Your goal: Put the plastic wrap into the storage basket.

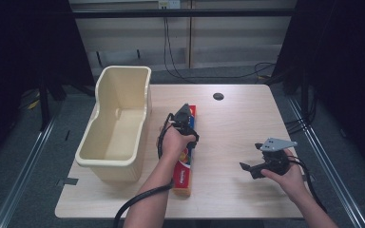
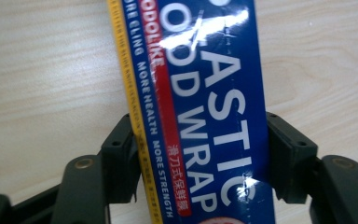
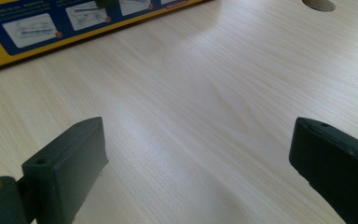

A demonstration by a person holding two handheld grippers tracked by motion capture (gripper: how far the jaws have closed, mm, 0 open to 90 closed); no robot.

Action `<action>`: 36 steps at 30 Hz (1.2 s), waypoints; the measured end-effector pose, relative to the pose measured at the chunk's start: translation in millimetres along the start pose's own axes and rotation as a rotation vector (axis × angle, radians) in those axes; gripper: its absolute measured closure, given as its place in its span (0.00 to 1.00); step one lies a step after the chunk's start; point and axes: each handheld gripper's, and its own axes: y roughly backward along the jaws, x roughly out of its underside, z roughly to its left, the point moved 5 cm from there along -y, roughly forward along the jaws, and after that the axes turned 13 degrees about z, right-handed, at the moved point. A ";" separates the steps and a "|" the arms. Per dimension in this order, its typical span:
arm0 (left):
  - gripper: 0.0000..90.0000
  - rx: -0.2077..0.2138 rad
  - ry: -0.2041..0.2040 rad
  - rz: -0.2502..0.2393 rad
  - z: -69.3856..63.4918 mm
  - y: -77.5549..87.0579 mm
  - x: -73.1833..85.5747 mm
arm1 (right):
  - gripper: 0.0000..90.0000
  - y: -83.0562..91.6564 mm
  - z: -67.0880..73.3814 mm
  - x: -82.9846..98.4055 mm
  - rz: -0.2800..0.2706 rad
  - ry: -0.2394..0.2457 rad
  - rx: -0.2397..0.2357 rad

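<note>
Forearms reach in over the worktop (image 1: 228, 190). Leftmost stands a cream bin (image 1: 119, 123). Just beside it, the left hand-held gripper (image 2: 200, 154) clamps the plastic wrap box (image 2: 196, 102), which lies flat. Well apart at right, the right hand-held gripper (image 3: 196, 163) hovers wide open, holding nothing.

Left tool (image 1: 184, 115) over box (image 1: 184, 176) beside tub (image 1: 119, 124).

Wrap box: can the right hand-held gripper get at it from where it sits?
Probably yes. The right hand-held gripper is open, and bare table lies between it and the wrap box, which the left hand-held gripper already straddles.
</note>
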 end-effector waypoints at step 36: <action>0.45 0.029 -0.058 0.066 -3.6 123.8 23.5 | 0.02 -2.7 0.1 -0.1 0.004 -0.006 -0.027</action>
